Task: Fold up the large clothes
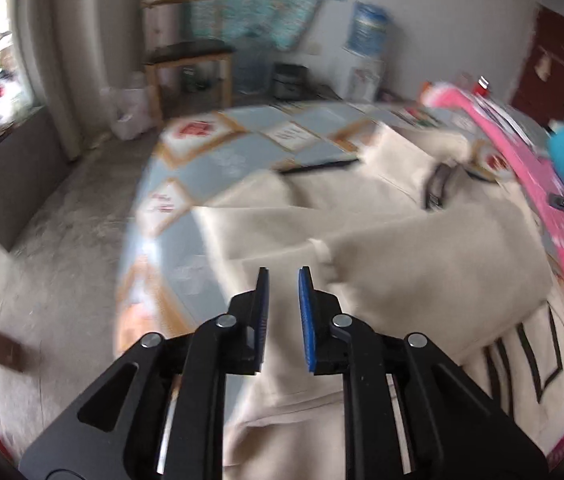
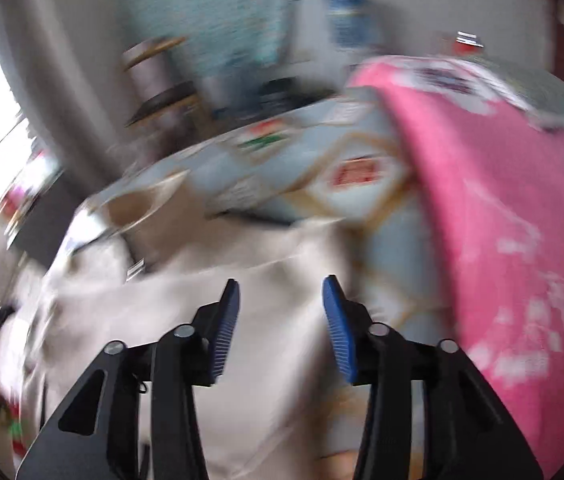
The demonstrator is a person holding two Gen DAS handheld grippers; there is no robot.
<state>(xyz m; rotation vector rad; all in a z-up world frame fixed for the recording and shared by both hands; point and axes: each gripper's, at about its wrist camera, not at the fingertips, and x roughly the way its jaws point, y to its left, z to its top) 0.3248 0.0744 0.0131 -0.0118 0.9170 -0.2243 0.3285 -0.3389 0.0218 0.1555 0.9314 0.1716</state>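
A large beige garment (image 1: 382, 248) lies spread on the bed, with one sleeve folded across its body and a dark label at the collar (image 1: 436, 188). My left gripper (image 1: 284, 274) is open and empty, just above the garment's left part. In the blurred right wrist view the same beige garment (image 2: 242, 300) lies under my right gripper (image 2: 280, 288), which is open and empty above it.
The bed has a light blue patterned sheet (image 1: 218, 160). A pink blanket (image 1: 522, 160) lies along its right side, also in the right wrist view (image 2: 502, 220). A wooden stool (image 1: 190, 64), a water dispenser (image 1: 366, 56) and bare floor (image 1: 42, 248) lie beyond.
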